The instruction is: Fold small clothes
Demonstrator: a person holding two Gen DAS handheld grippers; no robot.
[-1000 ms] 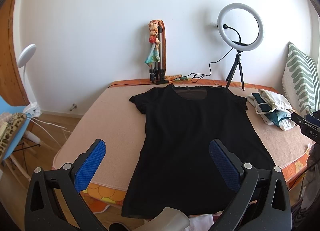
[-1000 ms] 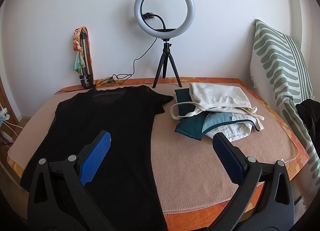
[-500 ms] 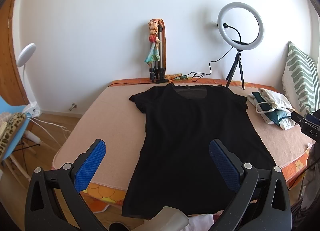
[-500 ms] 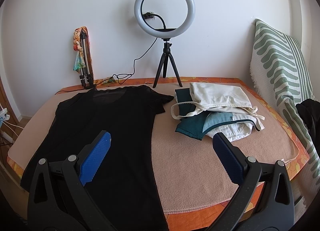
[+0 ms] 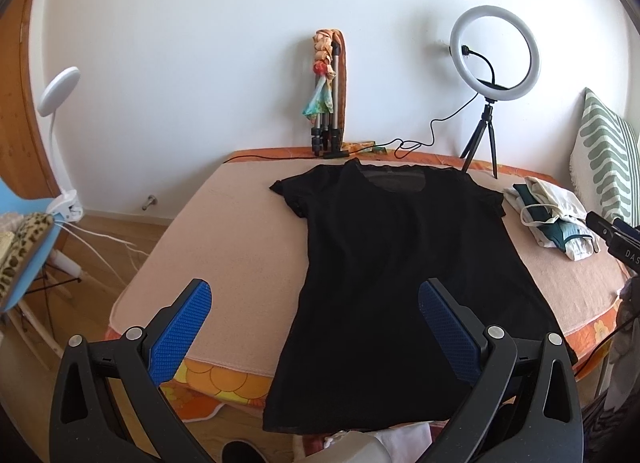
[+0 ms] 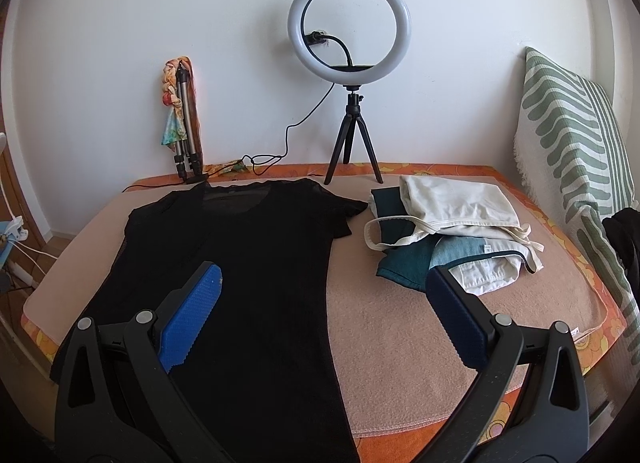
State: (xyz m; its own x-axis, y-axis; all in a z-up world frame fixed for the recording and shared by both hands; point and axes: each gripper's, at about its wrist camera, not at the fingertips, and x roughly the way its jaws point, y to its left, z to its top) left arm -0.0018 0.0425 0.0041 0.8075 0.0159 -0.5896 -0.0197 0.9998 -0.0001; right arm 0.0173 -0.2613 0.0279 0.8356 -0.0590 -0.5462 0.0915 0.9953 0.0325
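I hold the left gripper (image 5: 314, 315) and right gripper (image 6: 322, 301) spread wide and empty above the black T-shirt (image 5: 394, 263), which lies flat on the bed (image 5: 224, 247), ready to fold.

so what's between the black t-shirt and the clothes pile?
Nothing: right wrist view shows only bare pink blanket between the black t-shirt and the clothes pile; the sleeve tip stops just short.

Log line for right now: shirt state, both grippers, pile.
black shirt: flat, unfolded, hem over the near edge | left gripper: jaws open, empty | right gripper: jaws open, empty | clothes pile: right of shirt
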